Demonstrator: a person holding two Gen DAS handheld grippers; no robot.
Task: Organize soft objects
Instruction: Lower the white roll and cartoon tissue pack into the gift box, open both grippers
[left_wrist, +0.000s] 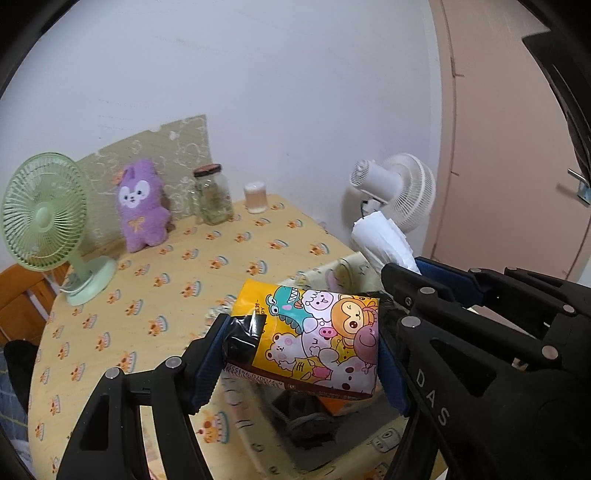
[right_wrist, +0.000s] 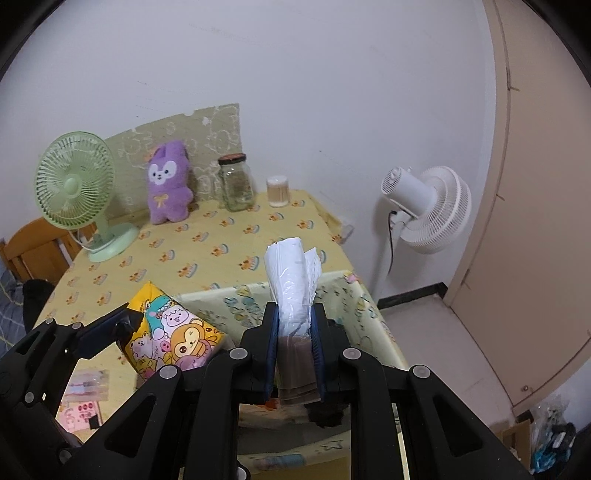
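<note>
both tools are loaded over the fabric storage box (right_wrist: 343, 295) that sits on the yellow tablecloth (left_wrist: 155, 280). the left gripper (left_wrist: 303, 354) is clenched on the cartoon tissue pack (left_wrist: 317, 339), its 2 blue pads (left_wrist: 207, 365) pressing the pack's short ends, and the pack hangs just above the box opening. the right gripper (right_wrist: 294, 350) is clamped around the white plastic bag roll (right_wrist: 291, 280), which stands upright between its fingers over the same box.

the step in hand looks like dropping these 2 soft things into the box. to do it well, lower the tissue pack first, keeping it level so it lies flat on what is already inside; something dark lies in there, maybe cloth, but the view is too cramped to say. keep the 2 tools apart, since they are close beside each other. ease the squeeze only once the pack rests on something, then tip the roll in beside it, not on top.

the purple plush (left_wrist: 142, 206), green fan (left_wrist: 48, 221) and glass jar (left_wrist: 212, 195) stand well apart at the back.
</note>
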